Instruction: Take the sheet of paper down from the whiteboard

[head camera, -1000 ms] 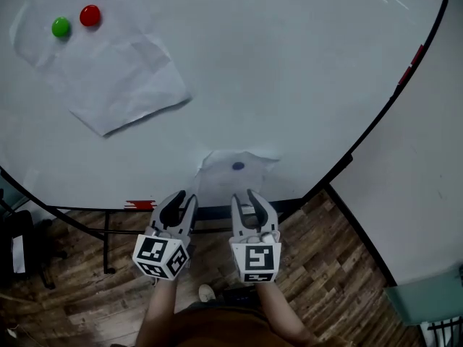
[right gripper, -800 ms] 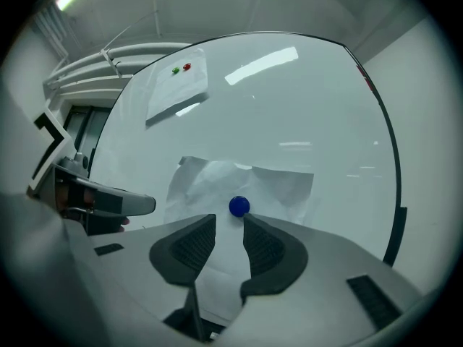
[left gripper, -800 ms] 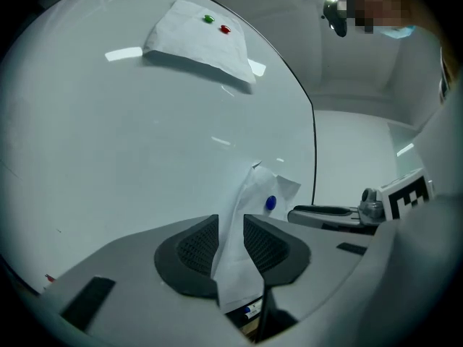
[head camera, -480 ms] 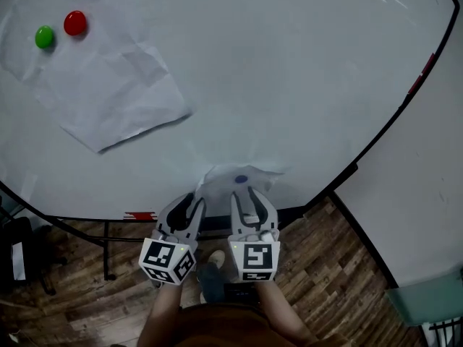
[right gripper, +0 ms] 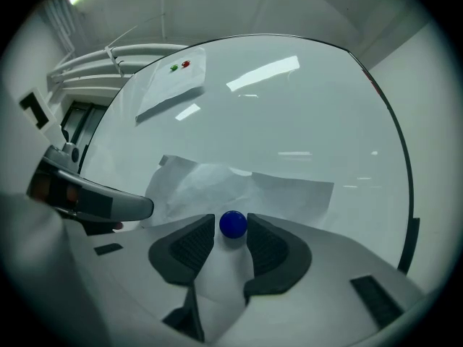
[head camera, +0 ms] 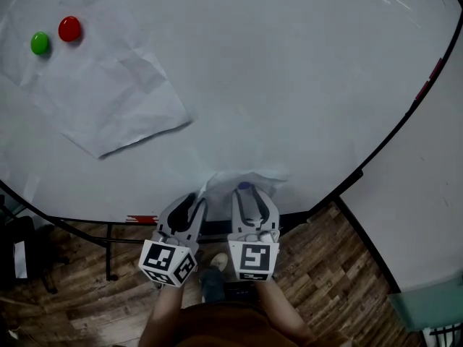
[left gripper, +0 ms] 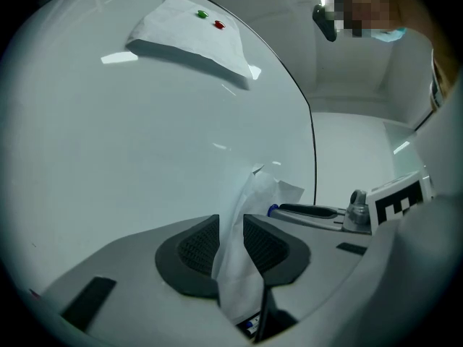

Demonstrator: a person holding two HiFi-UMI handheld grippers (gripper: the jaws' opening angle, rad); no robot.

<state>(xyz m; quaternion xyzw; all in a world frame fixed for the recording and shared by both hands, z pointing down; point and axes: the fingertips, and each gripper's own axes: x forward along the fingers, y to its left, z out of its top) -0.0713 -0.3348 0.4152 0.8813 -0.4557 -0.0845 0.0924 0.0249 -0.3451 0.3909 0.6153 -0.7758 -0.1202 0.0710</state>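
Observation:
A small crumpled sheet of paper (head camera: pixel 230 181) hangs at the whiteboard's (head camera: pixel 289 85) lower edge, held by a blue magnet (head camera: pixel 244 187). My left gripper (head camera: pixel 189 202) is shut on that sheet's free edge, and the paper (left gripper: pixel 255 194) runs down between its jaws. My right gripper (head camera: pixel 253 198) points level at the board. Its jaws are opening, and the blue magnet (right gripper: pixel 232 224) sits between the tips over the paper (right gripper: pixel 282 190). A larger creased sheet (head camera: pixel 108 100) is pinned high on the left by a green magnet (head camera: pixel 40 43) and a red magnet (head camera: pixel 69 29).
The board's black frame (head camera: pixel 405 125) curves down the right side, with a pale wall (head camera: pixel 427 194) behind it. Below the board are its dark stand legs (head camera: pixel 108 244) and a wooden floor (head camera: pixel 325 266). The person's feet stand just under the grippers.
Both grippers have edged toward the board. The blue magnet, which was ahead of the right gripper's tips, now sits between them. The left gripper still holds the paper.

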